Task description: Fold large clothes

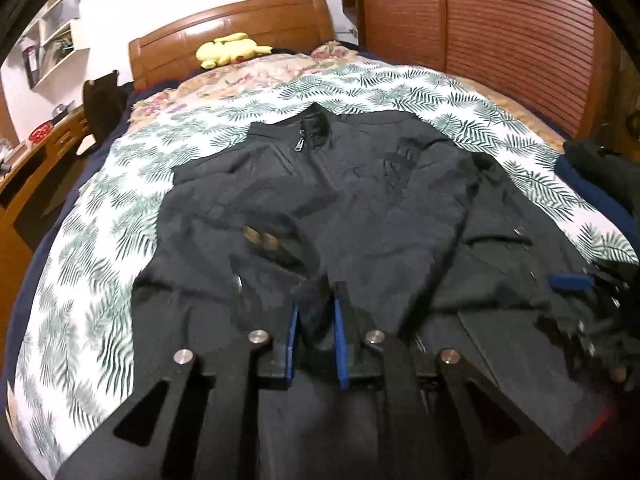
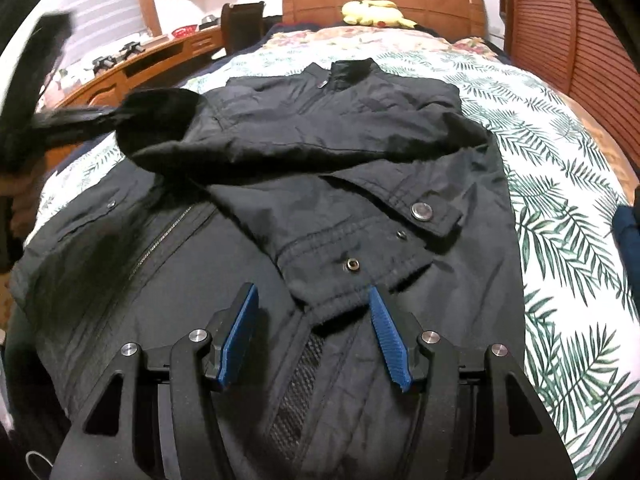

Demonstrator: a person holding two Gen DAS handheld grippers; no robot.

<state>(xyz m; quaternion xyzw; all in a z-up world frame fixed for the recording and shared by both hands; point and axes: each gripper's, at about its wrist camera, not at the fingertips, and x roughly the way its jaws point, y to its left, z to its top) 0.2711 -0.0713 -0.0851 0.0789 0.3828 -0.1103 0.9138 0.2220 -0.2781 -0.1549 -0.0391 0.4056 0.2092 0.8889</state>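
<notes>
Black jacket [image 1: 352, 200] laid flat, front up, on the bed [image 1: 100, 240], over the palm-leaf sheet; collar toward the headboard [image 1: 232, 24] at top of frame, zip pull [image 1: 299, 143] just below collar. Fills centre of both views.

Left tool [image 1: 316, 312]: jaws narrow, blue pads [image 1: 295, 336] pinched on a raised fold of jacket fabric, lower centre of left wrist view. Fabric bunches up between the pads, so it's gripping cloth. In the right wrist view the left tool shows only as a dark blur at left edge, next to a sleeve end lifted off the bed; can't tell details there.

Right tool [image 2: 316, 312]: jaws about half open, pads [image 2: 386, 336] apart, nothing pinched. Sleeve cuff [image 2: 348, 276] sits between/just ahead of the fingertips, lower centre of frame, pads not pressing it. Cuff tab w/ metal snap button [image 2: 423, 211] lies across jacket body, centre right. Second snap [image 2: 352, 265] below it, near cuff edge. Main zipper [image 2: 160, 240] runs diagonally at left of frame.

In the left wrist view the right tool [image 1: 576, 282] shows at right edge, blurred, over jacket's right side.

Bkgd: yellow plush toy [image 1: 228, 50] by the headboard, wooden desk [image 1: 36, 168] at left edge, slatted wardrobe doors [image 1: 500, 32] upper right, dark blue clothing pile [image 1: 600, 184] at right edge of bed.
</notes>
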